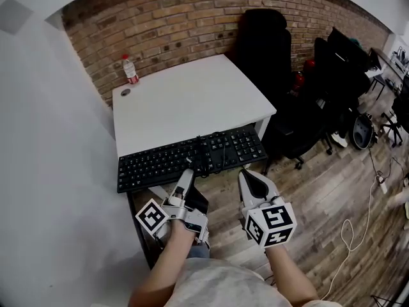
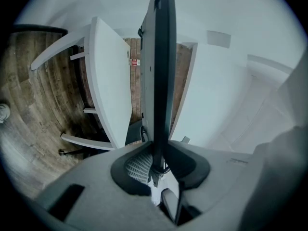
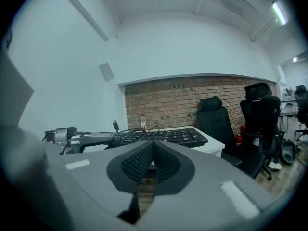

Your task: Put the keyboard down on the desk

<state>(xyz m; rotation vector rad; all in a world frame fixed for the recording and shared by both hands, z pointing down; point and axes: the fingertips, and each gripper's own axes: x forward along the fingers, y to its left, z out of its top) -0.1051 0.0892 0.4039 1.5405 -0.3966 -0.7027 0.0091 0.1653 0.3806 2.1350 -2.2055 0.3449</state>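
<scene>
- Now my left gripper (image 1: 188,170) clamps the black keyboard (image 1: 160,162) by its near edge, at the front of the desk (image 1: 185,101).
- My right gripper (image 1: 246,174) is closed, empty.

The left hand-held gripper (image 1: 187,173) clamps; right hand-held gripper (image 1: 247,176) closed, empty.

Keyboard (image 1: 167,162) across desk (image 1: 192,101) near edge, bottle (image 1: 130,69) at far-left corner — chairs (image 1: 265,43) right, brick wall (image 1: 172,18) behind
</scene>
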